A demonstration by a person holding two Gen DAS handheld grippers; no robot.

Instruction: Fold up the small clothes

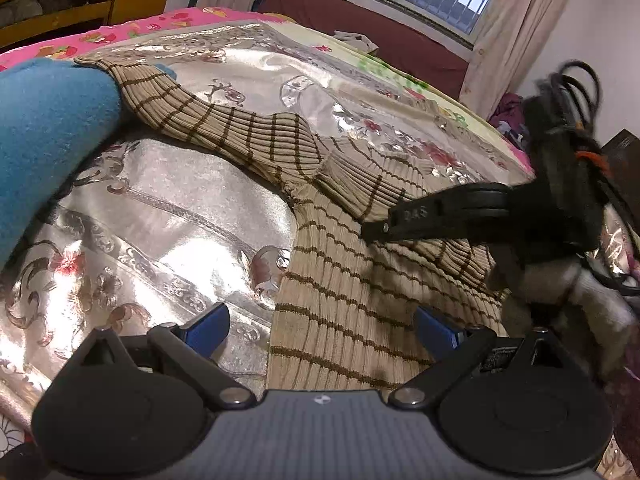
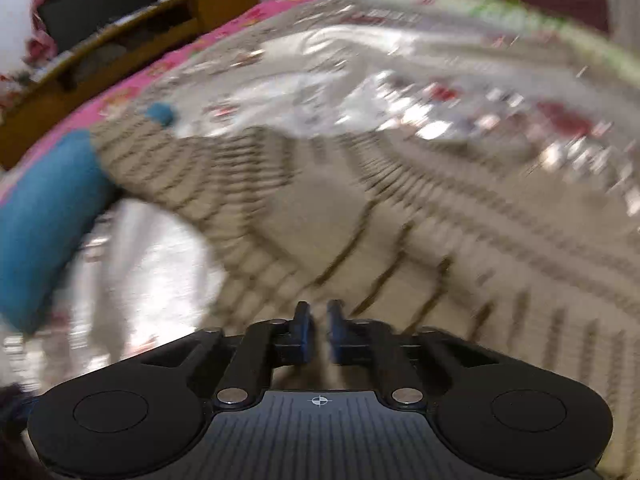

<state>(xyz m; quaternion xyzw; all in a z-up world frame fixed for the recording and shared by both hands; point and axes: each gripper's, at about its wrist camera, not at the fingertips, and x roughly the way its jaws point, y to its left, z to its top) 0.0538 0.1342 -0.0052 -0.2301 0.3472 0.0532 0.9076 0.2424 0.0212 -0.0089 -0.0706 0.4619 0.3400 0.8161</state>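
Observation:
A beige ribbed sweater with thin brown stripes (image 1: 344, 280) lies on the shiny silver floral bedspread (image 1: 160, 216). One sleeve (image 1: 224, 124) stretches to the upper left, its cuff beside a blue cloth (image 1: 44, 128). My left gripper (image 1: 320, 328) is open and empty, its blue fingers spread just above the sweater's body and left edge. My right gripper (image 1: 376, 232) reaches in from the right over the sweater's middle. In the blurred right wrist view its fingers (image 2: 318, 320) stand nearly together with a narrow gap, low over the sweater (image 2: 360, 220). Nothing is visible between them.
The blue cloth (image 2: 44, 220) lies at the bed's left side. A pink floral sheet (image 1: 132, 32) covers the far edge. A wooden shelf (image 1: 80, 0) stands beyond it. A dark red bench (image 1: 360, 16), a window and curtains are at the back right.

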